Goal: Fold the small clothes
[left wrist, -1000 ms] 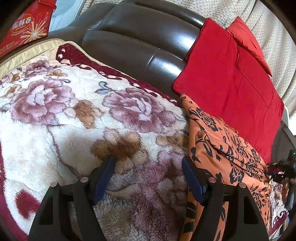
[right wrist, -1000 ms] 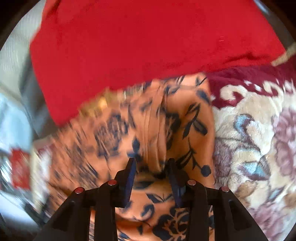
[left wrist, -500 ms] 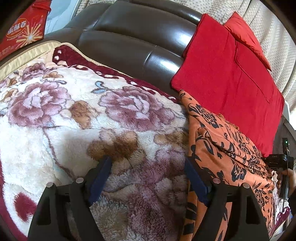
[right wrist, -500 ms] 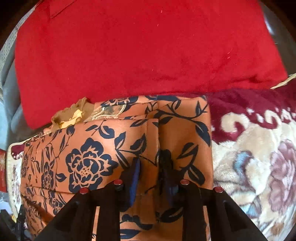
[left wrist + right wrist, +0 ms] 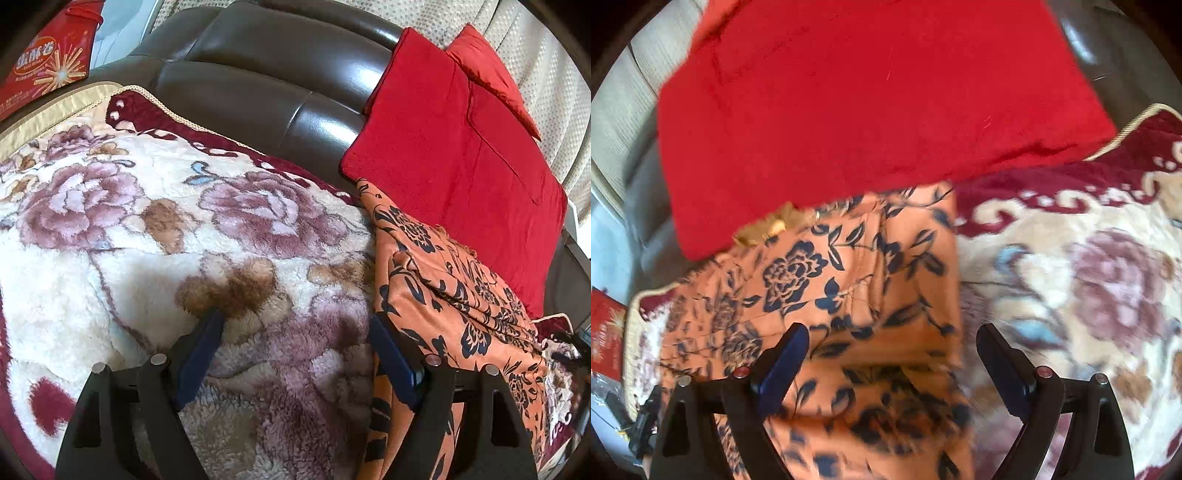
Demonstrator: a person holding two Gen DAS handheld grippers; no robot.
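A dark brown leather sofa [image 5: 258,74] is backing everything. A plush cream blanket with mauve roses and a maroon border [image 5: 147,229] is covering its seat. A red fabric cushion [image 5: 454,166] is leaning on the backrest, its lower edge overlapping the garment. The orange cloth printed with dark blue flowers [image 5: 857,295] is lying folded along the blanket's edge, below that cushion. My left gripper [image 5: 295,354] is hovering spread wide over bare blanket, pinching nothing. My right gripper [image 5: 892,358] is opening, its jaws straddling the cloth's edge without pressing it.
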